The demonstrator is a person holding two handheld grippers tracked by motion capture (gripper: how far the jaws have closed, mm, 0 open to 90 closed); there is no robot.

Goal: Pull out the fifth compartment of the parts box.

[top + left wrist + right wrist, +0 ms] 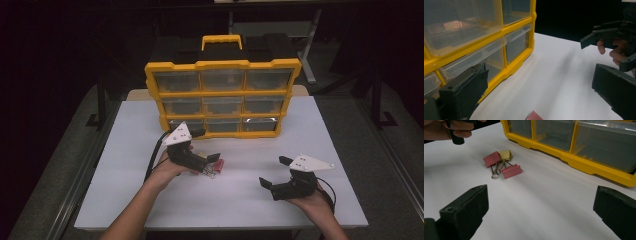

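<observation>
Left gripper [206,145] hovers, jaws wide, over three binder clips [501,164], perhaps not touching. Right gripper [274,173] rests wide, empty.

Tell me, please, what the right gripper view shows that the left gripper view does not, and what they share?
Right gripper view alone: all three binder clips lie bunched on the table, two pink clips and a yellow clip, with their wire handles crossing. A hand sits at the top left.

Left gripper view alone: the right gripper, held open farther off, with fingers behind it; of the clips, just a pink corner at the bottom edge.

Both: the yellow drawer organizer with clear drawers, the white table, and each camera's own black jaws standing wide apart.
</observation>
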